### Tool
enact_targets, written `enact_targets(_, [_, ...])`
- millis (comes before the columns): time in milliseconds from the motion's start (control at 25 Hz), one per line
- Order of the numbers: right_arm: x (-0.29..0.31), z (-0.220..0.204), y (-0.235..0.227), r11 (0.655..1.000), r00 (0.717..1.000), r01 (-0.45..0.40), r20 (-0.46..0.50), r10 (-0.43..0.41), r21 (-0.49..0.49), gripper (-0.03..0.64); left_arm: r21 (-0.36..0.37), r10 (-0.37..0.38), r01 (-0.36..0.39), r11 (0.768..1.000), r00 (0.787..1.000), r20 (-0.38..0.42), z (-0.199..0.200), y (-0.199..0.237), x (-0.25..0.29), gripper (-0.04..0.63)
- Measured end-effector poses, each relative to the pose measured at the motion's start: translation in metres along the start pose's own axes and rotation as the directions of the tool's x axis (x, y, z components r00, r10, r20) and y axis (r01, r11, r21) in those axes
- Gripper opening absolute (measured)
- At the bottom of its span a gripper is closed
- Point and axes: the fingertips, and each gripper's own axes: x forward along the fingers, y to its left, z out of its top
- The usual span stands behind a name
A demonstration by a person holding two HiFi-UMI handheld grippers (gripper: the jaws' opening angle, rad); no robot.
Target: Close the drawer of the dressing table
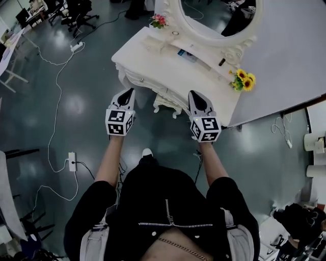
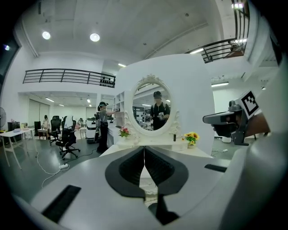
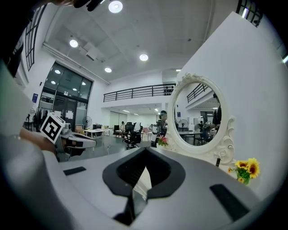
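Observation:
The white dressing table point(image 1: 153, 56) with its oval mirror point(image 2: 153, 108) stands just ahead of me. A carved white front piece point(image 1: 168, 104) juts out under its near edge; whether it is the drawer front I cannot tell. My left gripper point(image 1: 131, 91) is shut and empty, with its tip just short of the table's left front. My right gripper point(image 1: 192, 94) is also shut and empty, near the right front. In the left gripper view the jaws point(image 2: 144, 150) meet on a line before the table. The right gripper view shows its jaws point(image 3: 145, 152) closed beside the mirror point(image 3: 198, 117).
Pink flowers point(image 1: 159, 20) and sunflowers point(image 1: 243, 80) stand on the tabletop, with a card point(image 1: 187, 55) and a small dark bottle point(image 1: 222, 62). A grey wall panel point(image 1: 285, 51) backs the table. A power strip point(image 1: 72, 161) and cables lie on the floor at left, with office chairs point(image 1: 76, 12) beyond.

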Motion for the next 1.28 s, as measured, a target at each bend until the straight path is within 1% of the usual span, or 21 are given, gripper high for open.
enact_targets(200, [0.038, 0.009, -0.006, 0.999, 0.999, 0.042, 0.005, -0.042, 0.008, 0.006, 0.020, -0.044, 0.044, 0.999, 0.999, -0.008, 0.010, 0.032, 0.039, 0.021])
enact_targets(320, [0.055, 0.005, -0.011, 0.998, 0.998, 0.060, -0.010, -0.060, 0.017, 0.006, 0.021, -0.060, 0.061, 0.998, 0.998, -0.011, 0.011, 0.046, 0.060, 0.021])
enact_targets(560, [0.089, 0.001, -0.043, 0.996, 0.996, 0.090, -0.017, -0.090, 0.028, 0.006, 0.012, -0.089, 0.089, 0.996, 0.996, -0.022, 0.011, 0.057, 0.113, 0.023])
enact_targets(880, [0.170, -0.005, -0.109, 0.992, 0.994, 0.110, -0.012, -0.110, 0.055, 0.006, 0.011, -0.113, 0.114, 0.993, 0.992, -0.057, 0.014, 0.073, 0.213, 0.023])
enact_targets(1000, [0.206, 0.002, -0.142, 0.992, 0.994, 0.113, -0.003, -0.113, 0.056, 0.006, 0.016, -0.109, 0.110, 0.994, 0.992, -0.056, 0.028, 0.081, 0.258, 0.022])
enact_targets(1120, [0.237, 0.014, -0.178, 0.992, 0.993, 0.115, 0.011, -0.116, 0.053, 0.006, 0.033, -0.120, 0.122, 0.992, 0.991, -0.052, 0.047, 0.081, 0.302, 0.023])
enact_targets(1280, [0.271, 0.019, -0.210, 0.994, 0.994, 0.106, 0.013, -0.107, 0.038, 0.006, 0.058, -0.125, 0.128, 0.990, 0.991, -0.055, 0.060, 0.085, 0.346, 0.022])
